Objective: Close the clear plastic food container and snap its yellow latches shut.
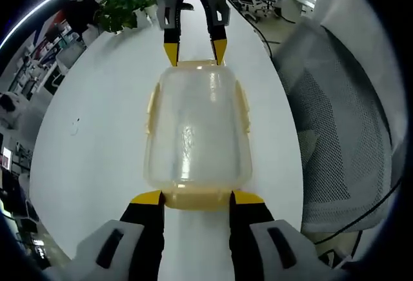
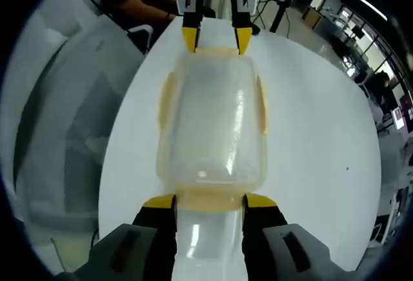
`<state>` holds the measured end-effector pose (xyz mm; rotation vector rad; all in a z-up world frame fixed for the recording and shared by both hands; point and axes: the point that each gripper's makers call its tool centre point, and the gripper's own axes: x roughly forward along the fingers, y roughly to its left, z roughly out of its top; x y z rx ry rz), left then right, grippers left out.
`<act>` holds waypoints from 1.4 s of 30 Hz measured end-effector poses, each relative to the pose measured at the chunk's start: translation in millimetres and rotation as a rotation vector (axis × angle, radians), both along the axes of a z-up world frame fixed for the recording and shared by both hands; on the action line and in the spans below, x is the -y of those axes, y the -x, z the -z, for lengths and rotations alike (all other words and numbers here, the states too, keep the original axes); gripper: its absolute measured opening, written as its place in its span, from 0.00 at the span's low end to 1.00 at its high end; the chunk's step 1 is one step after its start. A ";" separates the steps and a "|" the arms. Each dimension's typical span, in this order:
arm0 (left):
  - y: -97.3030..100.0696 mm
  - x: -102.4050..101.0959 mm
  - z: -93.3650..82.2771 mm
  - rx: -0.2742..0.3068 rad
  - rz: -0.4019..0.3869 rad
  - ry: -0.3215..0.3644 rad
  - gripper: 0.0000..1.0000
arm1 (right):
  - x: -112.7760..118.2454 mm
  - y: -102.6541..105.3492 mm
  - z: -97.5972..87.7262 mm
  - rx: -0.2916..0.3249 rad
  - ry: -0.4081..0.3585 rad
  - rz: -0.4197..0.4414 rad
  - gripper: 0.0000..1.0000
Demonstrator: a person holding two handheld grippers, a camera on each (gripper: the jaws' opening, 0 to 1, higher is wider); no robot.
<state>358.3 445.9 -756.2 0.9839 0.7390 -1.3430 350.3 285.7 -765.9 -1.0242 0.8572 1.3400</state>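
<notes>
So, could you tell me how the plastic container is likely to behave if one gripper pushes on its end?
The container looks empty and see-through, so probably light. On the smooth white table it may slide rather than tip, given its low, wide shape. The left gripper and right gripper sit at opposite ends, likely bracing it.

A white table (image 1: 103, 132) carries a clear, yellow-latched container (image 1: 197, 135).

- Container (image 1: 198, 129) sits lid-on on the counter (image 1: 97, 158), between the two tongs.
- Left tongs (image 1: 197, 198) at one end latch, right tongs (image 2: 210, 201) at the opposite end, facing each other.
- Mesh chair (image 1: 342, 145) beside the counter; plant (image 1: 126, 6) at its far end.
</notes>
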 end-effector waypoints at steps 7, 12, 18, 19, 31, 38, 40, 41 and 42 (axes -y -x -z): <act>0.8 11.9 3.1 -0.007 -0.001 0.007 0.38 | 11.2 0.5 2.2 -0.006 0.005 0.001 0.38; 1.2 18.1 2.5 -0.009 0.002 0.013 0.38 | 18.6 1.1 2.3 -0.010 0.007 0.004 0.38; 1.4 28.2 2.0 -0.013 0.002 0.027 0.38 | 28.2 1.0 1.1 -0.008 0.006 0.003 0.38; 1.4 29.4 2.1 -0.012 0.002 0.026 0.38 | 29.7 1.6 0.9 -0.007 0.004 0.003 0.38; 1.9 50.9 0.6 -0.018 0.012 0.047 0.38 | 50.7 2.7 -0.7 -0.007 0.011 0.017 0.38; 4.5 67.3 -0.4 -0.024 0.016 0.066 0.38 | 68.1 5.2 -0.2 -0.015 0.021 0.023 0.38; 4.1 70.5 -0.5 -0.024 0.018 0.071 0.38 | 71.6 5.7 -0.5 -0.016 0.019 0.027 0.38; 4.7 73.4 -0.7 -0.025 0.019 0.074 0.38 | 74.2 6.2 -0.6 -0.018 0.020 0.028 0.38; 5.0 75.1 -0.7 -0.026 0.019 0.076 0.38 | 76.0 6.1 -0.2 -0.018 0.022 0.028 0.38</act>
